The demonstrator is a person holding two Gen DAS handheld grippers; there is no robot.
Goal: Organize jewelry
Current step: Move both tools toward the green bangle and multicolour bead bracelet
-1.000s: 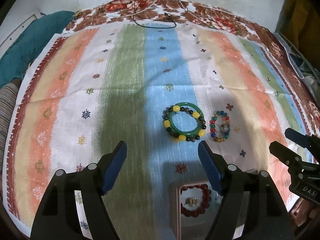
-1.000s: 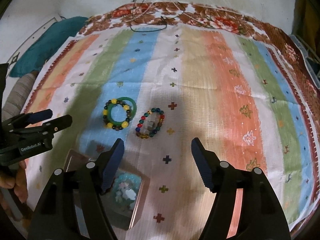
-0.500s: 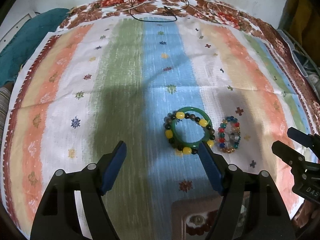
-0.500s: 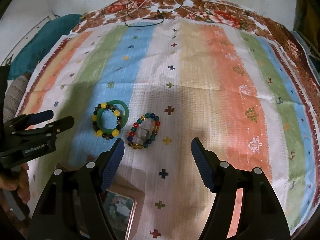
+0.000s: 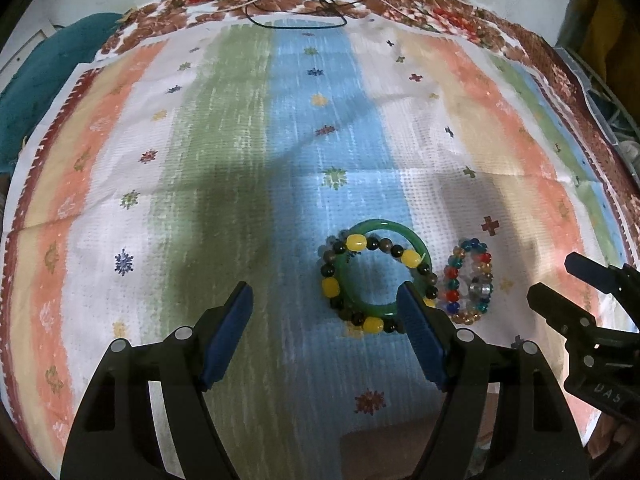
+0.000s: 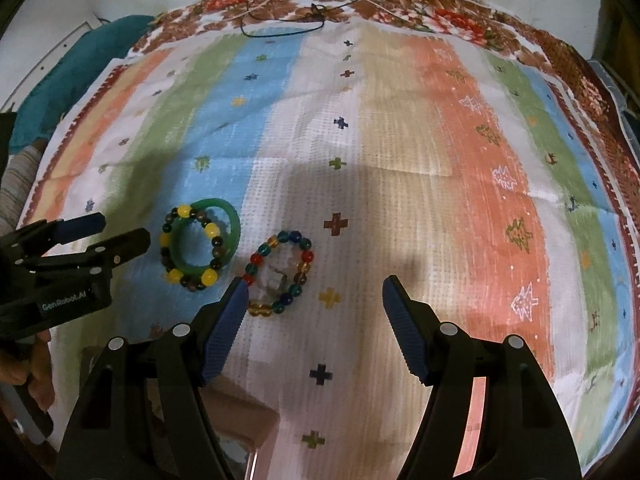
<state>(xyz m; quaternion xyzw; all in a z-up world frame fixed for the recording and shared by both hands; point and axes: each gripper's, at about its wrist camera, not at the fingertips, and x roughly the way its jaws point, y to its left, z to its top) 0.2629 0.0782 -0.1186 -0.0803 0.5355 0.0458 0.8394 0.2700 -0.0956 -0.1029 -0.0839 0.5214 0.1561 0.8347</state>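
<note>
On the far left a teal cloth (image 6: pixel 60 76) lies bunched off the edge of the striped woven mat (image 6: pixel 400 152) that serves as my work surface. My left gripper (image 5: pixel 324 300) hangs over the blue stripe with its jaws spread wide and nothing between them; I cannot tell how high it sits above the mat. Just ahead of its right pad lies the smooth green bangle (image 5: pixel 400 227) with a dark-and-yellow beaded bracelet (image 5: pixel 356 242) draped across it, so the two overlap and would likely come up together if I closed on them carelessly. Just beside them, apart by a thin gap, is the multicoloured glass-bead bracelet (image 6: pixel 280 272), a clear faceted bead sitting inside its ring. My right gripper (image 6: pixel 314 300) is likewise wide and empty, its left pad at this bracelet's near edge, which I take as lining up for a pick. A brown box corner (image 6: pixel 240 416) shows below, blurred; I judge it the destination. At the mat's far edge thin cords (image 6: pixel 288 20) trail.
</note>
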